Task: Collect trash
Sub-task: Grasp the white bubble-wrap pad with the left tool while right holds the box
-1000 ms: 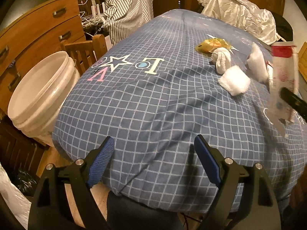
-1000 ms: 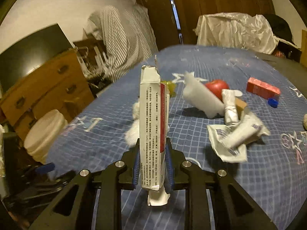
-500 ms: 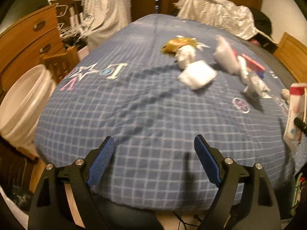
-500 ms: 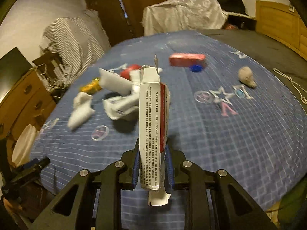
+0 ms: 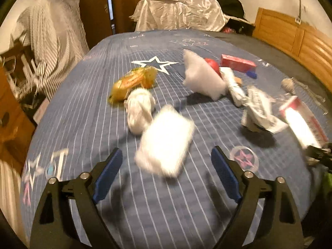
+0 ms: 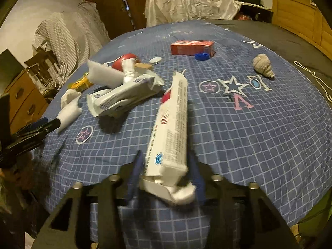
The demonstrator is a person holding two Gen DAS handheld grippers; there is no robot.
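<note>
My right gripper (image 6: 166,157) hangs over the near edge of the blue checked bed (image 6: 249,134). Its jaws are opening, and the white and red toothpaste box (image 6: 170,124) leans forward between them, loose from the pads. That box also shows at the right of the left wrist view (image 5: 303,124). My left gripper (image 5: 166,166) is open and its jaws are still opening. A white tissue pack (image 5: 166,141) lies just ahead of its fingertips, untouched. Behind it lie a crumpled tissue (image 5: 139,110), a yellow wrapper (image 5: 132,81) and a white bag (image 5: 201,78).
More litter lies on the bed: a printed wrapper (image 5: 257,110), a red box (image 6: 192,47), a blue cap (image 6: 202,56), a beige knitted lump (image 6: 263,66) and a white cord (image 6: 315,78). A wooden dresser (image 6: 22,95) stands left, a wooden headboard (image 5: 290,41) right.
The left gripper swung from the bucket side of the bed over to the trash pile. The right gripper dropped lower, its jaws parted, and the upright box tipped forward.
</note>
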